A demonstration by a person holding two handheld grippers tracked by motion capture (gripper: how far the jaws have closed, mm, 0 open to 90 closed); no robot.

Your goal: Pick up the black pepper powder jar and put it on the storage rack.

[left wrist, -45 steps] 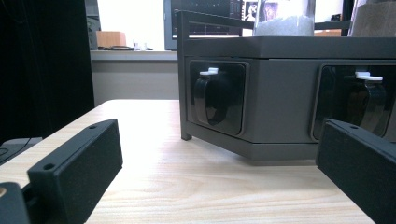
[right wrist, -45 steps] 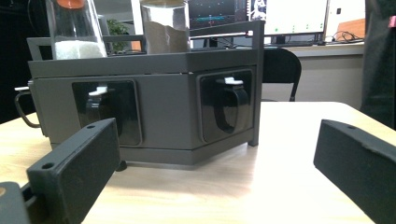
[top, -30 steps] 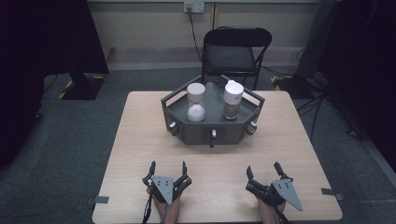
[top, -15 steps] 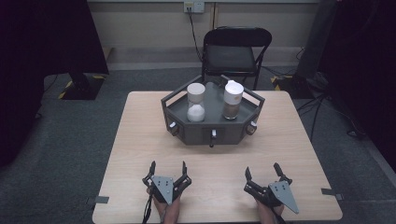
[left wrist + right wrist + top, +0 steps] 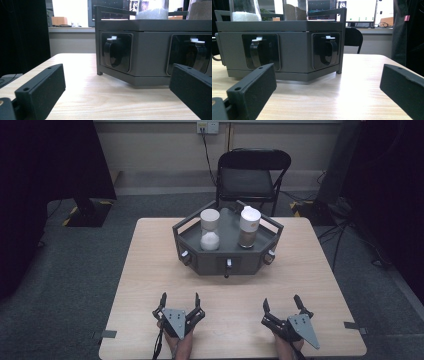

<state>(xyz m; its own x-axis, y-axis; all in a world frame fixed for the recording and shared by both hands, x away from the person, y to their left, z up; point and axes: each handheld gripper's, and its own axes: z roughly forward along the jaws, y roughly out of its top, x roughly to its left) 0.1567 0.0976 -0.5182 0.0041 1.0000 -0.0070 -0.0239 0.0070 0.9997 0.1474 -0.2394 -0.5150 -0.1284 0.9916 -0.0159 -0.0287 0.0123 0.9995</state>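
Note:
A dark grey hexagonal tray [image 5: 190, 236] stands at the table's middle back, with small handles set in recesses on its front faces. On it stand two clear jars with white lids: one holding white powder [image 5: 210, 230] and one holding brown powder [image 5: 248, 228]. My left gripper [image 5: 179, 301] rests open near the front edge, left of centre. My right gripper [image 5: 283, 306] rests open at the front right. Both are well short of the tray. In the left gripper view the tray [image 5: 150, 55] and a handle [image 5: 113, 52] face me. The right gripper view looks at the tray's [image 5: 294, 52] right front faces.
The wooden table [image 5: 150, 270] has bare surface between the grippers and the tray. A black folding chair [image 5: 252, 175] stands behind the table. Tape strips mark the table's front corners [image 5: 354, 326]. Dark curtains flank both sides.
The right gripper has shifted very slightly; the left one has stayed still. The tray and jars have not moved.

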